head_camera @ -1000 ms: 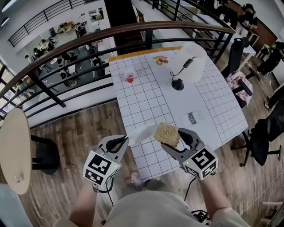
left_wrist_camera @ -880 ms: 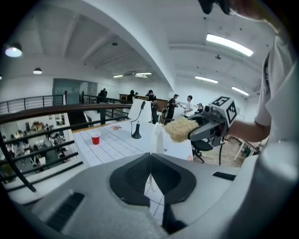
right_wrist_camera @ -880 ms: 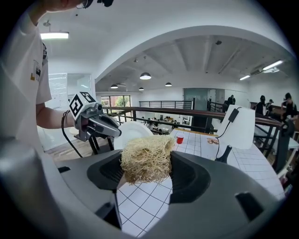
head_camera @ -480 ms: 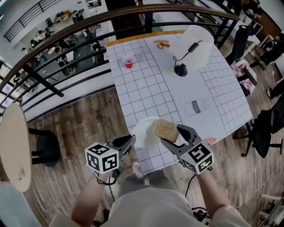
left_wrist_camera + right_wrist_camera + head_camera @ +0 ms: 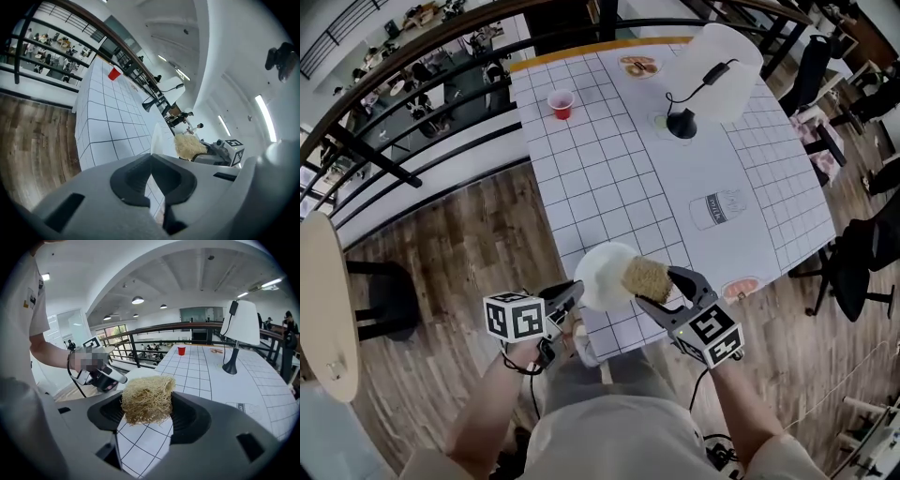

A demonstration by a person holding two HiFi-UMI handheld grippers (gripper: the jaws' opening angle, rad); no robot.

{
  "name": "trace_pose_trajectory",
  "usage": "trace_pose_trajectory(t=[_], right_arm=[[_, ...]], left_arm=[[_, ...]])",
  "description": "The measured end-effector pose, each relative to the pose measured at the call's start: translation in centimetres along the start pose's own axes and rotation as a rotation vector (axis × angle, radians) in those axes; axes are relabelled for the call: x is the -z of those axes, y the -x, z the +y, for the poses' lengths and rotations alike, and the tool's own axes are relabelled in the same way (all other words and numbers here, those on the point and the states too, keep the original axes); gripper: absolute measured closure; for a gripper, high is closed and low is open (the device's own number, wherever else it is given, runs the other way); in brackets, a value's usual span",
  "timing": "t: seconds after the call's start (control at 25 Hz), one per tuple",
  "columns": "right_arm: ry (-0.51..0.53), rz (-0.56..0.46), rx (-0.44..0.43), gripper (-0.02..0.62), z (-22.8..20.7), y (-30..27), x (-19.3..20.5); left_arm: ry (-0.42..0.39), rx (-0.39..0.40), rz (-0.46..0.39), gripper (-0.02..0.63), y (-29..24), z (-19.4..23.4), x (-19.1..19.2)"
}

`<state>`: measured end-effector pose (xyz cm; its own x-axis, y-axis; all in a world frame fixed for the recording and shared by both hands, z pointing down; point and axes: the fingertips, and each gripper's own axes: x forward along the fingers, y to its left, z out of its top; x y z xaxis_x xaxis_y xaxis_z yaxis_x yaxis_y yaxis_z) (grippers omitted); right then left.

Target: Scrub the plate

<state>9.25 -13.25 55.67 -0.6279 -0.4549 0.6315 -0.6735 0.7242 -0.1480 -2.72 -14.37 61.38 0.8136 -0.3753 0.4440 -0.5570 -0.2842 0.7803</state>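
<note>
So the left gripper has its jaws pinched together on the rim of a thin round white plate, grabbing it at roughly the plate's 8 o'clock in the head view. From the left gripper view you only see the plate edge-on, sticking up out of the closed jaws. The plate sits over the near edge of the white table with black grid lines, down at the table's 6 o'clock. I honestly can't tell if it's resting on the tabletop or held just off it. The right gripper is clamped on a tan, fibrous loofah-type scrub pad, and that scrub pad is right up against the plate's 3 o'clock side. At the far end of the table there's a small red plastic cup at about 11 o'clock and a lamp with a white shade and black base at about 1 o'clock. Brown wood-plank floor is off at the table's 9 o'clock.
</note>
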Motion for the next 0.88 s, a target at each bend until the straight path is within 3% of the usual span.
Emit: trace_pose_trajectory(t=[0.56,0.88], right_arm=[[-0.06,0.101,-0.092,0.321,2.7,-2.8,4.8],[-0.147,0.1,-0.15,0.322,3.6,-3.2,6.1]], left_arm=[[0.192,0.004,0.093,0.589,-4.7,4.2,4.5],[0.212,-0.025,0.099,0.588,-5.6,5.5,5.4]])
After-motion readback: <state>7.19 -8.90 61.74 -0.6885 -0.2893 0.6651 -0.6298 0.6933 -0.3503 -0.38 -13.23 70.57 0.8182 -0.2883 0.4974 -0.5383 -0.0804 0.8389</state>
